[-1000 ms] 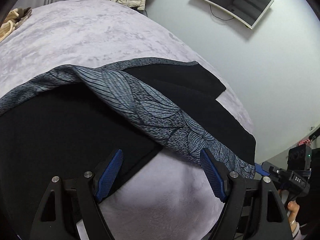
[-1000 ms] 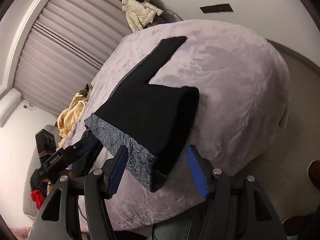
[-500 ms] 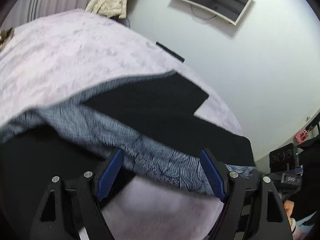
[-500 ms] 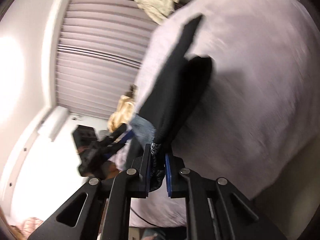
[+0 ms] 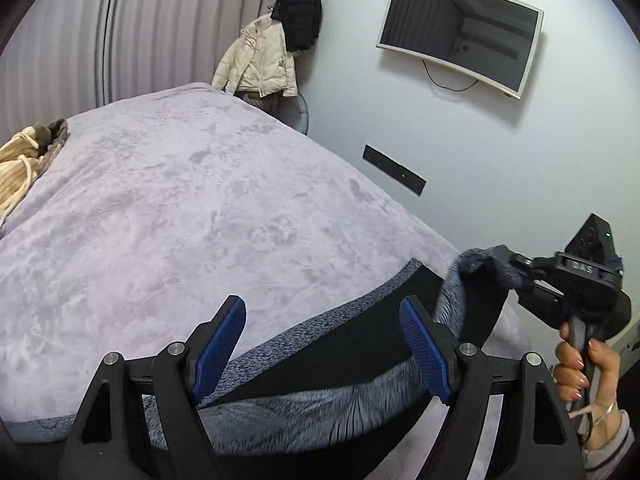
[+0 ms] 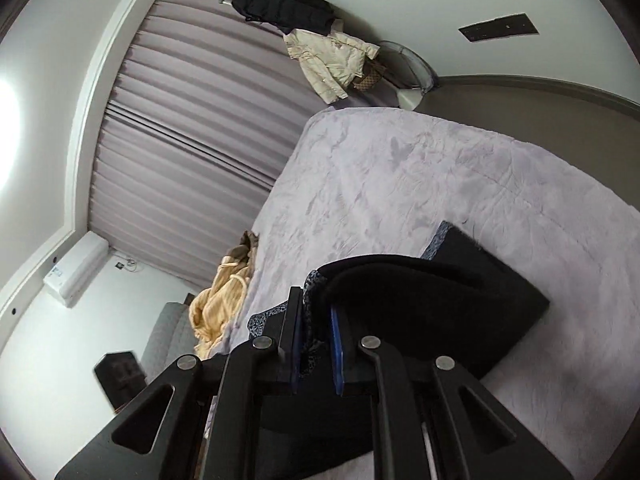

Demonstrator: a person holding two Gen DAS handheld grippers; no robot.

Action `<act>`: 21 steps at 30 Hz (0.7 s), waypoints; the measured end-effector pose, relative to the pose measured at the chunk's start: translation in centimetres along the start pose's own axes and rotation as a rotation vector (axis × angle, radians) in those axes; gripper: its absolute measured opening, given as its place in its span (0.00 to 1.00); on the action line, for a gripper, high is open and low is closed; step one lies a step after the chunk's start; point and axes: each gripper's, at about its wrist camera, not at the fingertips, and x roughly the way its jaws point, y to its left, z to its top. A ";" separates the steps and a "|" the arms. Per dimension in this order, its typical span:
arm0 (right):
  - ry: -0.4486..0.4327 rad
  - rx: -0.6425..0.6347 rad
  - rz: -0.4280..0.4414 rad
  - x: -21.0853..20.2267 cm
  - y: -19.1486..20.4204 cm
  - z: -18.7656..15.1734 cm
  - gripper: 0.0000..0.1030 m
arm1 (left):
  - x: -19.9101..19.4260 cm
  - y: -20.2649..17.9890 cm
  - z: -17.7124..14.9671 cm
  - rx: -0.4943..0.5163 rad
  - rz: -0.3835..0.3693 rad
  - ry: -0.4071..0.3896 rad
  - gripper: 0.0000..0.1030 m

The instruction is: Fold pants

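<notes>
The pants (image 5: 344,352) lie lengthwise along the bed's (image 5: 192,216) near edge. The right gripper (image 6: 314,344) pinches their patterned waistband; the left gripper's (image 5: 324,344) fingers gape wide above them.

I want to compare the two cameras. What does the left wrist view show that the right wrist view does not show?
Only the left wrist view shows the wall television, the person's hand holding the right gripper, and the open left gripper. Only the right wrist view shows the air conditioner and the gripper's blue pads clamped on the pants. Both show the purple bed cover, the cream jacket and the yellow garment.
</notes>
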 end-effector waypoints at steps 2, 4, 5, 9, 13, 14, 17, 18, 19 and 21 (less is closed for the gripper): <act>0.019 0.010 -0.064 1.4 -1.2 1.2 0.22 | -0.3 1.2 -0.6 -0.016 0.012 0.000 0.78; 0.042 0.000 -0.148 1.8 -2.2 1.0 0.51 | 0.2 2.3 -1.8 -0.022 0.034 0.029 0.78; 0.035 -0.009 -0.167 1.2 -2.6 1.0 0.53 | 0.7 3.0 -2.7 -0.019 0.065 0.053 0.78; 0.006 -0.050 -0.135 -2.5 -3.4 -1.7 0.53 | 4.1 6.5 -6.1 -0.064 0.136 0.165 0.78; 0.046 -0.022 -0.162 -3.1 -5.8 -3.3 0.53 | 7.1 9.6 -8.9 -0.159 0.155 0.233 0.78; 0.055 -0.005 -0.180 -2.6 -6.5 -3.5 0.53 | 6.9 9.3 -9.2 -0.154 0.162 0.220 0.78; 0.082 0.060 -0.133 -1.0 -7.9 -3.4 0.38 | 6.5 8.3 -8.9 -0.114 0.185 0.225 0.78; 0.092 0.075 -0.129 -0.4 -8.2 -3.3 0.15 | 6.3 8.1 -8.7 -0.110 0.177 0.231 0.78; 0.097 0.088 -0.131 -0.1 -8.2 -3.3 0.10 | 5.8 8.0 -8.6 -0.112 0.166 0.233 0.78; 0.075 0.074 -0.122 -0.9 -7.8 -3.9 0.08 | 4.8 8.0 -8.8 -0.125 0.143 0.216 0.78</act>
